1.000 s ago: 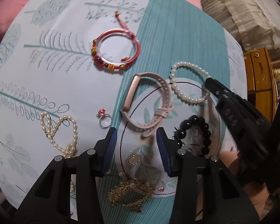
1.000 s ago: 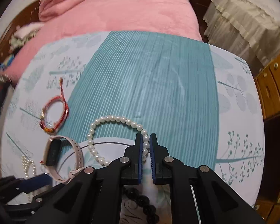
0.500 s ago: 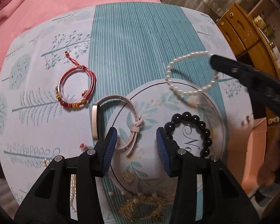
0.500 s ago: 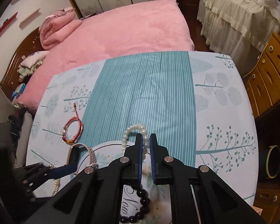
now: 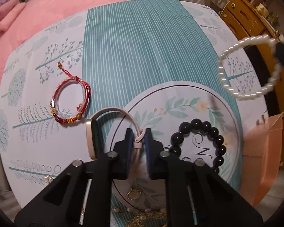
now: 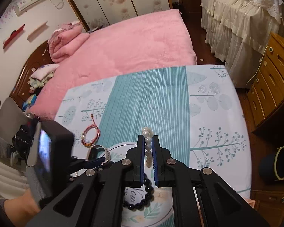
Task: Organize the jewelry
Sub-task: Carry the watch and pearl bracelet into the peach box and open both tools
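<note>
Left gripper (image 5: 137,141) is pointing steeply down at the worktop (image 5: 142,47), jaws closing on the strap loop of the pink smart band (image 5: 111,124); the strap sits between the pads, apparently just pinched. Gripping at the thin loop rather than the rigid body probably gives the narrow jaws something they can span.

At 3 o'clock of that gripper the black bead bracelet (image 5: 197,143) is lying inside the printed circle of the cloth, untouched. At 10 o'clock the red cord bracelet (image 5: 71,102) is lying flat, well apart.

Right gripper (image 6: 147,151) is clenched on the pearl bracelet (image 6: 147,143), beads stacked between its pads; in the left view the loop is hanging clear of the cloth at 2 o'clock, likely bound for the pink box (image 5: 263,151) at the worktop's edge.

Beyond the worktop, the pink bed (image 6: 123,47).
</note>
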Motion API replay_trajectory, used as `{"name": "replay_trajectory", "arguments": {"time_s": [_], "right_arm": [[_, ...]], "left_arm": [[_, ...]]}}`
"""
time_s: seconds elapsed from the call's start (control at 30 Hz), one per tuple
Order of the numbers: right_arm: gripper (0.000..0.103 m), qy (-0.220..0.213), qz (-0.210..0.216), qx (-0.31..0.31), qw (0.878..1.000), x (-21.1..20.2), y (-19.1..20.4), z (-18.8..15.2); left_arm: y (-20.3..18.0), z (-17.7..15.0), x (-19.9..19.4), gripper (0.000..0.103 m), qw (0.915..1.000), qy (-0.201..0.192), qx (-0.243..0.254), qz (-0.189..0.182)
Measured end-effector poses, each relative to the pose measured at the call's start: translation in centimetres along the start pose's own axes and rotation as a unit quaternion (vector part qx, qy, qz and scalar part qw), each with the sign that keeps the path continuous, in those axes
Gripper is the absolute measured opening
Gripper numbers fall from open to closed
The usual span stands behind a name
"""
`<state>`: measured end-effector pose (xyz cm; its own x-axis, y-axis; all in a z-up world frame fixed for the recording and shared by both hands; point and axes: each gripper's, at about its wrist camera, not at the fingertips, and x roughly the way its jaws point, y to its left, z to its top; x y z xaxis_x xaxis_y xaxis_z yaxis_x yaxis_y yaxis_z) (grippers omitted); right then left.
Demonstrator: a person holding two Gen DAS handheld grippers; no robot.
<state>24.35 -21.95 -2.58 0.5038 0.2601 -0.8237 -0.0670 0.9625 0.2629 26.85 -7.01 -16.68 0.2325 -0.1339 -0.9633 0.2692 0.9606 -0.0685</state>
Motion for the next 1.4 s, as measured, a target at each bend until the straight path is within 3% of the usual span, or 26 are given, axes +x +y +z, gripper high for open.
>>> {"name": "replay_trajectory", "arguments": {"time_s": [0.17,0.43,0.57,0.7,0.97,1.03,1.1,1.27,1.33,1.4], "right_arm": [[0.007,-0.017,0.013,0.015,1.0,-4.1,-0.8,-0.7],[0.007,-0.02,0.005,0.02,1.0,-10.9,-2.6,-4.3],[0.007,0.005,-0.01,0.029,1.0,-12.8,-4.3,-8.4],[0.007,0.036,-0.015,0.055,0.998,-13.0,-6.2,-12.9],[0.009,0.067,-0.051,0.073,0.994,-12.3,-7.9,-20.7],[0.016,0.066,-0.053,0.076,0.993,-12.7,-7.9,-22.1],[0.038,0.058,-0.058,0.08,0.993,-13.5,-7.8,-23.0],[0.04,0.052,-0.058,0.089,0.993,-15.2,-7.9,-24.7],[0.04,0.052,-0.06,0.092,0.993,-15.9,-7.9,-25.4],[0.04,0.052,-0.059,0.091,0.993,-16.3,-7.7,-25.6]], "left_arm": [[-0.8,0.3,-1.6,0.006,0.9992,-0.032,0.009,0.024],[-4.3,-1.1,-10.9,0.006,0.995,-0.083,0.049,-0.028],[-7.3,-3.2,-15.7,0.007,0.9893,-0.099,0.093,-0.055],[-12.3,-4.9,-17.8,0.007,0.9826,-0.099,0.136,-0.078],[-20.7,-8.1,-17.1,0.007,0.9732,-0.06,0.203,-0.089],[-22.2,-8.7,-16.3,0.007,0.9714,-0.05,0.215,-0.086],[-23.2,-9.1,-15.6,0.007,0.97,-0.042,0.224,-0.085],[-24.0,-9.7,-14.0,0.011,0.9709,-0.019,0.223,-0.086],[-23.9,-9.9,-13.8,0.018,0.9713,-0.015,0.223,-0.081],[-23.7,-10.1,-13.6,0.032,0.9725,-0.011,0.218,-0.081]]}}
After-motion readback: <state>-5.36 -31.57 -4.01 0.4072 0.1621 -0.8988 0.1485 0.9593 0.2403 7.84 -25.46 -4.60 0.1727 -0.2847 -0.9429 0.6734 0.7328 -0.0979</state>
